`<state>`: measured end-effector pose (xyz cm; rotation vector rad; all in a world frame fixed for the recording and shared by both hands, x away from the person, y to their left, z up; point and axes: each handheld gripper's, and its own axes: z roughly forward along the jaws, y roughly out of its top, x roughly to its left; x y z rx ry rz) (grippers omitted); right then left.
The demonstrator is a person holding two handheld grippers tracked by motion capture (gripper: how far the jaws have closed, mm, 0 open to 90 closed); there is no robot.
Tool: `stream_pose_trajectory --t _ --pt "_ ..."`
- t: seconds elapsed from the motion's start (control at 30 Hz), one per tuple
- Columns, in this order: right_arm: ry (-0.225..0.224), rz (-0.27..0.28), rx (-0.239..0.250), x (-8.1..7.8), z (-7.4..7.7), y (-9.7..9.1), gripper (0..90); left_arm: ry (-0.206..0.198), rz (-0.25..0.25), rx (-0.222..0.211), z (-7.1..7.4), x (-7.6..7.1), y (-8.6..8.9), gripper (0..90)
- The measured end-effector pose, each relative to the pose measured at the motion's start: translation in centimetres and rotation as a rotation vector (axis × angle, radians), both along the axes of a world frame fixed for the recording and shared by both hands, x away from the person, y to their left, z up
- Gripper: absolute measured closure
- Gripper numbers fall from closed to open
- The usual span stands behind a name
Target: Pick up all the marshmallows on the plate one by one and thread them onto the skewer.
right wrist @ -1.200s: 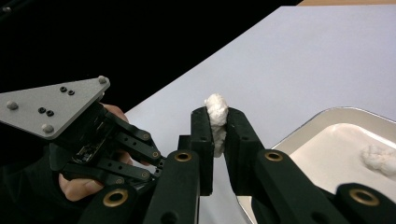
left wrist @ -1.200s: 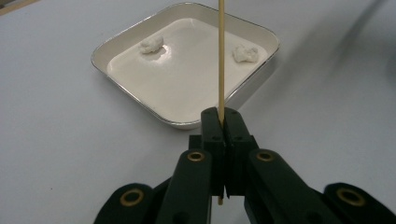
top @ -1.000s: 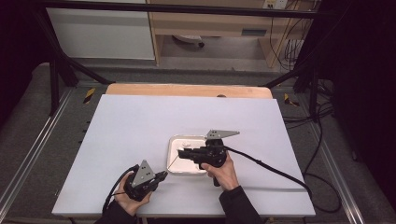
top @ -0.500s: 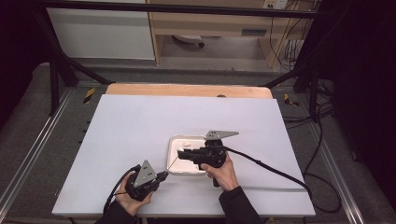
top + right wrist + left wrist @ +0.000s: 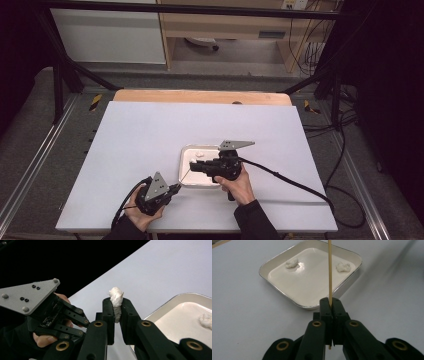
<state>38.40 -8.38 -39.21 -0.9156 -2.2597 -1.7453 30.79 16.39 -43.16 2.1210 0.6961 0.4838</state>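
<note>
**Kid:** Two white fluffy lumps sit in the tray [image 5: 352, 272], right?

**Helper:** Yes, one lump [image 5: 292, 263] near one side of the tray and the other lump [image 5: 343, 267] across from it. A third bit, the white tuft [image 5: 116, 301], is up in the air. The right gripper [image 5: 117, 308] pinches it between its jaws, over the table just beside the tray.

**Kid:** Is the tuft soft?

**Helper:** It looks like cotton, so I think it is very light and squishy. It should not break, but it could tear or slip out. Holding it low down and leaving the top free seems best.

**Kid:** What is that thin stick [image 5: 330, 272]?

**Helper:** The left gripper [image 5: 330, 303] has its jaws closed tight on the stick near one end. The stick points over the tray. It looks stiff but skinny, so I think it could snap if bent.

**Kid:** Where are the hands?

**Helper:** Both are at the near edge of the white table [image 5: 150, 135], with the tray between them.
</note>
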Motion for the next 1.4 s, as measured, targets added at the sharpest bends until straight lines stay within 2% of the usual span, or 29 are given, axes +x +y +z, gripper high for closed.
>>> stream_pose_trajectory --t 0.33,0.4,0.53,0.8,0.87,0.93,1.0,1.03,1.07,1.1,1.17,1.3,1.33,1.37,1.4 --pt "0.0 0.004 0.002 -0.1 -0.1 0.1 84.1 -0.002 0.001 -0.004 0.1 0.0 -0.1 89.0" --pt "0.002 0.005 0.014 0.0 0.0 0.1 84.1 -0.005 0.001 -0.007 0.2 0.1 0.0 89.0" --pt "0.002 0.011 0.001 -0.1 -0.1 0.1 84.2 0.003 -0.002 0.002 0.0 0.1 -0.2 89.0" --pt "0.004 0.016 0.007 -0.1 -0.3 0.2 84.2 0.004 -0.005 0.004 0.0 0.0 -0.3 89.1" --pt "0.008 0.015 0.004 -0.1 -0.3 0.2 83.9 0.007 -0.004 -0.009 0.0 0.1 -0.1 89.0" --pt "-0.008 0.014 0.004 -0.1 -0.1 0.1 82.6 0.002 -0.003 -0.03 0.3 0.2 0.2 89.0" --pt "-0.018 -0.006 0.001 -0.1 0.2 -0.1 79.3 0.0 -0.005 -0.051 0.5 0.3 0.4 89.1" --pt "-0.021 -0.004 0.003 -0.1 0.3 -0.2 66.9 -0.001 -0.003 -0.053 0.5 0.3 0.4 89.0" --pt "-0.01 0.0 0.005 -0.2 0.4 -0.2 59.0 0.0 -0.003 -0.052 0.4 0.3 0.4 89.0" --pt "-0.01 0.0 0.005 -0.2 0.4 -0.2 59.0 0.0 -0.005 -0.052 0.4 0.4 0.3 89.0" --pt "-0.019 0.0 -0.003 -0.3 0.4 -0.2 50.8 -0.005 -0.005 -0.049 0.4 0.3 0.3 89.0" --pt "-0.042 -0.01 -0.024 -0.3 0.6 -0.5 44.4 -0.018 0.001 -0.056 0.5 0.2 0.5 89.0" --pt "-0.056 -0.032 -0.035 -0.3 0.7 -0.6 33.1 -0.018 0.007 -0.063 0.5 0.2 0.6 89.1" --pt "-0.074 -0.073 -0.068 -0.2 0.7 -0.7 30.9 -0.025 0.012 -0.072 0.6 0.1 0.8 89.1" --pt "-0.074 -0.086 -0.086 -0.1 0.8 -1.0 31.8 -0.022 0.013 -0.077 0.6 0.2 0.9 89.1"
